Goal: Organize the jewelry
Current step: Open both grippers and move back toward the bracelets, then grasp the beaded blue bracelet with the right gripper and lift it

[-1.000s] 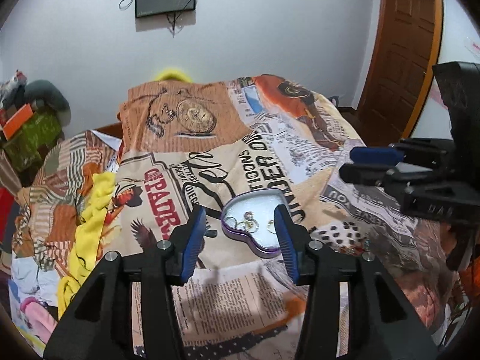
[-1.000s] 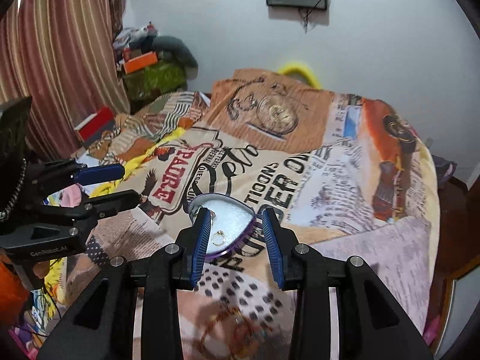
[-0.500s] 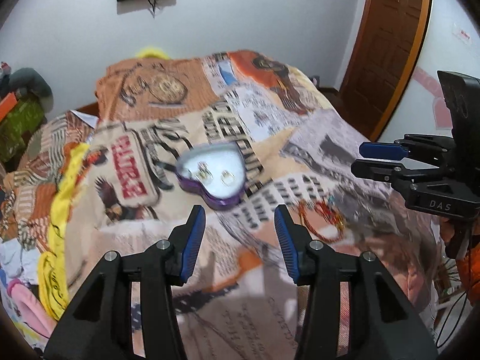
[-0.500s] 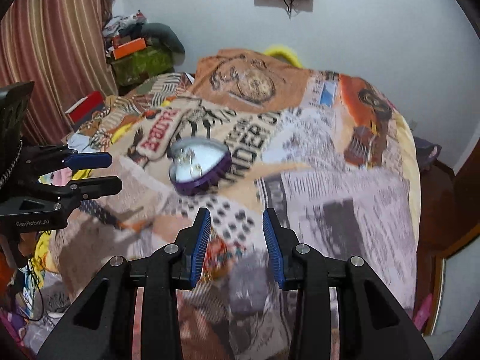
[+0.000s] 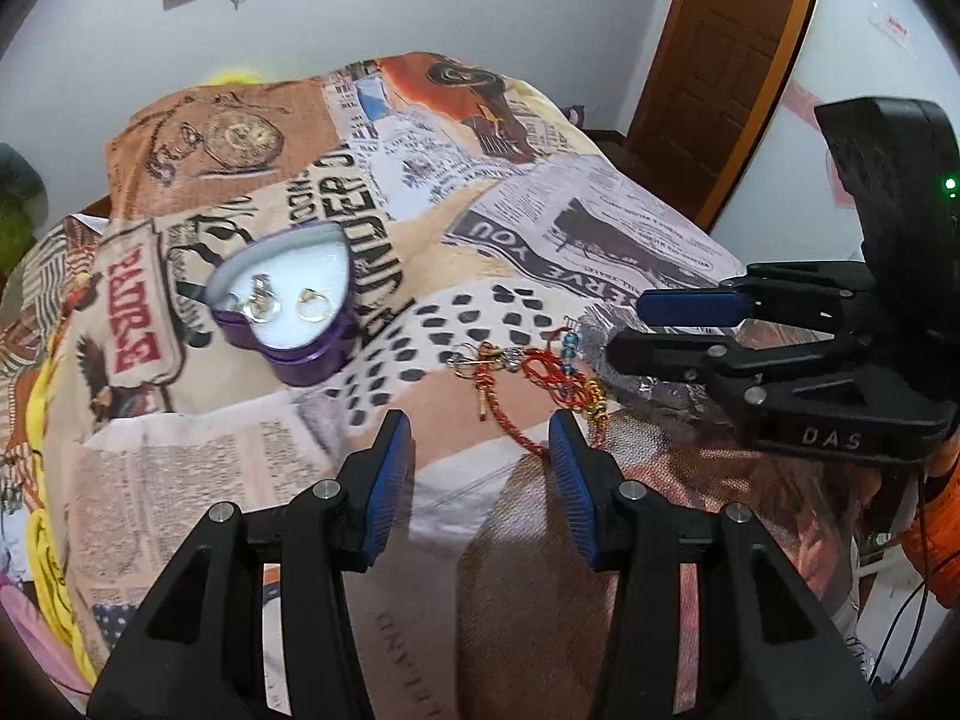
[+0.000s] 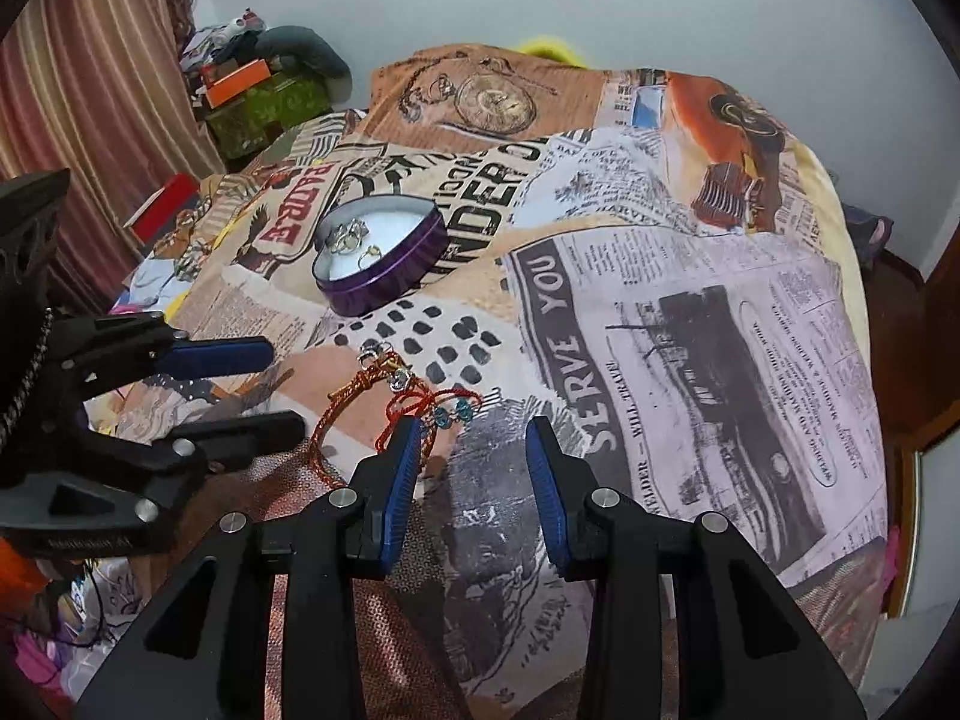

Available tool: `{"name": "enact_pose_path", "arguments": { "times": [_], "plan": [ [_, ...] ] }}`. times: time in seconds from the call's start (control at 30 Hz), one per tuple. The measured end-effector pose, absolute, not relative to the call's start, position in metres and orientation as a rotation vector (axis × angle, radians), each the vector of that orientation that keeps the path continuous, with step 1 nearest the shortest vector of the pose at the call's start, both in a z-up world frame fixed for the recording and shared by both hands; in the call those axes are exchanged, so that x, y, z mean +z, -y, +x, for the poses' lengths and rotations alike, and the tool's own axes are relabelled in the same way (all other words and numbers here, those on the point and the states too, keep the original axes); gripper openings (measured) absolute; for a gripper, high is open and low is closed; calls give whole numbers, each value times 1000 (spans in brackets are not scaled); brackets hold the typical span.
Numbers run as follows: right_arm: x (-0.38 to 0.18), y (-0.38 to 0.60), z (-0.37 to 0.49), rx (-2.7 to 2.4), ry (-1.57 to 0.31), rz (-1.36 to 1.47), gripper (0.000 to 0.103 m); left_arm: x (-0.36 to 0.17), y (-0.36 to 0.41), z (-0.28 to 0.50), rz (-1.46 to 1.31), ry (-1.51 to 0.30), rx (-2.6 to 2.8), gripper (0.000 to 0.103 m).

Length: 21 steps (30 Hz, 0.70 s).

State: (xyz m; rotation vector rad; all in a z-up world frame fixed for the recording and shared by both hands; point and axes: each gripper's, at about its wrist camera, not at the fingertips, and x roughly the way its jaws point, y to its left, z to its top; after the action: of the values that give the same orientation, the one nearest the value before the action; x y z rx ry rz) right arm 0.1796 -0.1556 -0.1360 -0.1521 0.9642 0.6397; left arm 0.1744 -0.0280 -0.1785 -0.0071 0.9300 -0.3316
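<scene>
A purple heart-shaped tin [image 5: 288, 312] with a white lining lies open on the printed bedspread and holds rings [image 5: 312, 305]; it also shows in the right wrist view [image 6: 384, 264]. Red and gold thread bracelets with blue beads [image 5: 534, 372] lie in a tangle on the bed, also in the right wrist view [image 6: 396, 396]. My left gripper [image 5: 480, 450] is open and empty, just short of the bracelets. My right gripper [image 6: 471, 450] is open and empty, its left finger beside the bracelets. Each gripper shows in the other's view, the right [image 5: 672, 330] and the left [image 6: 264, 384].
The bedspread [image 6: 690, 300] covers a bed that drops off at the right. A wooden door [image 5: 720, 60] stands at the back right. Boxes and clothes [image 6: 258, 90] pile by the striped curtain [image 6: 90, 90] at the left. A yellow cloth [image 5: 42, 540] lies along the bed's left side.
Both grippers have pulled back from the tin towards the near side of the bed. The bracelets have come into view in front of them. Both stay open.
</scene>
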Motion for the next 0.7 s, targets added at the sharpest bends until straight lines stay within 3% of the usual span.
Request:
{"name": "enact_pose_path", "arguments": {
  "times": [0.4, 0.53, 0.7],
  "plan": [
    [-155, 136, 191, 685, -990, -172, 33, -196, 25, 179, -46, -952, -337, 47],
    [-155, 133, 189, 707, -985, -186, 13, -197, 25, 179, -51, -948, -338, 47],
    [-153, 141, 190, 703, -979, -144, 7, -197, 25, 179, -52, -947, -337, 47]
  ]
}}
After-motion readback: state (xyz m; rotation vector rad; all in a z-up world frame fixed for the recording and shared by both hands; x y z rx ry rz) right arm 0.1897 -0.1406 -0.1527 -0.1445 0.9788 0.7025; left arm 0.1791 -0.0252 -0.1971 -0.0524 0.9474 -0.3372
